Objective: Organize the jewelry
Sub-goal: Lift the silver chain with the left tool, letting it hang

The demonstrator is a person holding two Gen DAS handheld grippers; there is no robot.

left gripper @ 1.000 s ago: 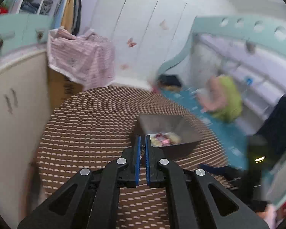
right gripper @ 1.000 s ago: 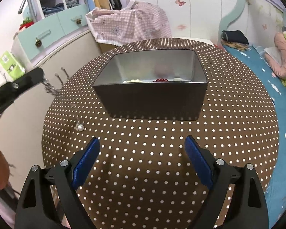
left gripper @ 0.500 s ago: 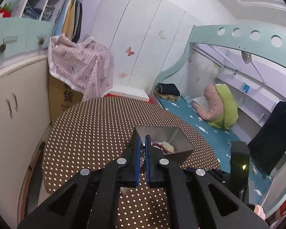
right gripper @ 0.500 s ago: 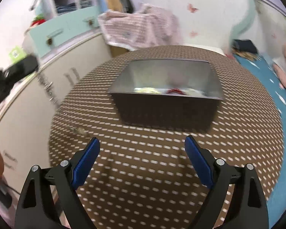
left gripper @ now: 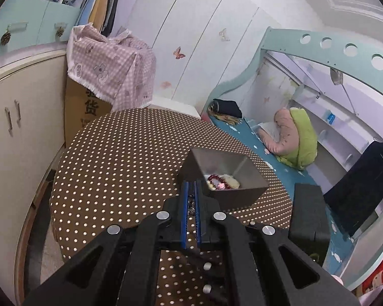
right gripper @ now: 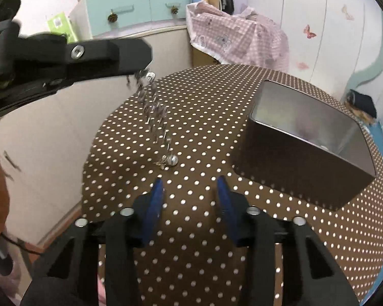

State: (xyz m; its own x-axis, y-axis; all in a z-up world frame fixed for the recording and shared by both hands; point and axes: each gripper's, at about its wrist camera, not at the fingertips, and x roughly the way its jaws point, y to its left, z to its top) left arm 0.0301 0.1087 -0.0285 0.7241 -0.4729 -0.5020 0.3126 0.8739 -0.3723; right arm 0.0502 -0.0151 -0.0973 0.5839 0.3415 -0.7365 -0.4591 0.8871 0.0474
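Note:
My left gripper (left gripper: pixel 191 191) is shut on a silver chain necklace (left gripper: pixel 191 205), just left of the grey metal box (left gripper: pixel 238 193). In the right wrist view the left gripper (right gripper: pixel 143 72) hangs above the table's left side and the necklace (right gripper: pixel 154 112) dangles from it, its pearl pendant (right gripper: pixel 173 160) touching the cloth. My right gripper (right gripper: pixel 190 185) sits low over the table just before the pendant, its jaws closing with nothing between them. The box (right gripper: pixel 306 158) stands to its right. Red and white beads (left gripper: pixel 220 181) lie inside the box.
The round table (left gripper: pixel 120 168) wears a brown polka-dot cloth. Cream cabinets (left gripper: pixel 18 117) stand left of it, and a cardboard box under a pink checked cloth (left gripper: pixel 109 68) behind it. A bed with blue bedding (left gripper: pixel 275 158) lies to the right.
My right gripper swung left toward the pendant and its jaws narrowed a good deal. The left gripper with the dangling necklace came closer to it, still shut on the chain.

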